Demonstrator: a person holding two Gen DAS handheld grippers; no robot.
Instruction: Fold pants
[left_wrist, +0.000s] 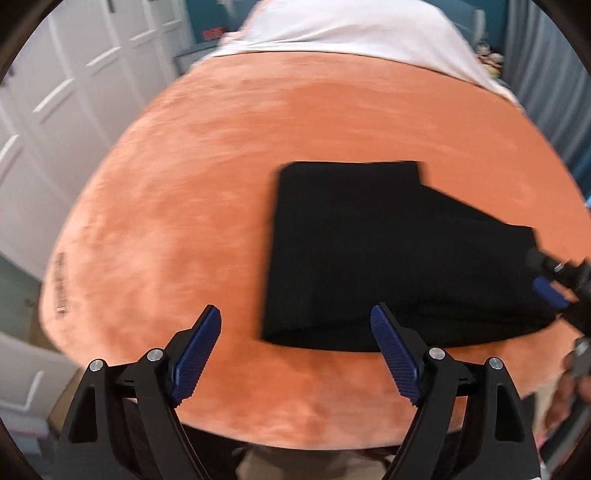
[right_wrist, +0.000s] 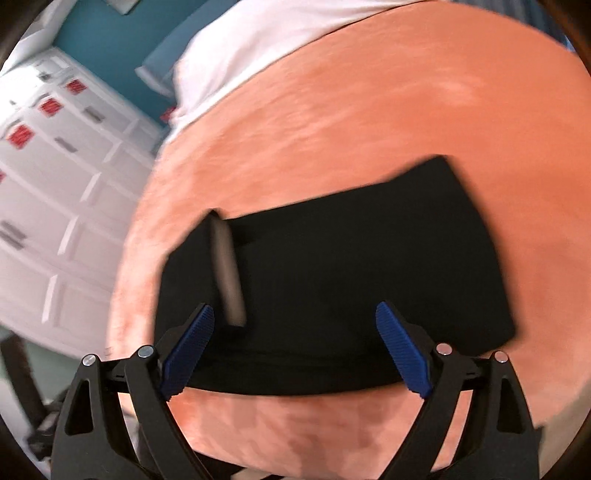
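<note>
The black pants (left_wrist: 369, 258) lie folded into a compact stack on the orange blanket (left_wrist: 184, 206). My left gripper (left_wrist: 295, 321) is open and empty, above the blanket near the stack's near left corner. In the right wrist view the pants (right_wrist: 351, 277) fill the middle, with a grey strip, perhaps a label or waistband lining (right_wrist: 227, 269), showing at their left end. My right gripper (right_wrist: 295, 317) is open and empty, just above the stack's near edge. The right gripper also shows at the right edge of the left wrist view (left_wrist: 554, 288).
The orange blanket (right_wrist: 369, 110) covers a bed with a white sheet (left_wrist: 351, 29) at its far end. White cabinet doors (left_wrist: 55, 92) stand to the left, also in the right wrist view (right_wrist: 55, 184). Both views are motion-blurred.
</note>
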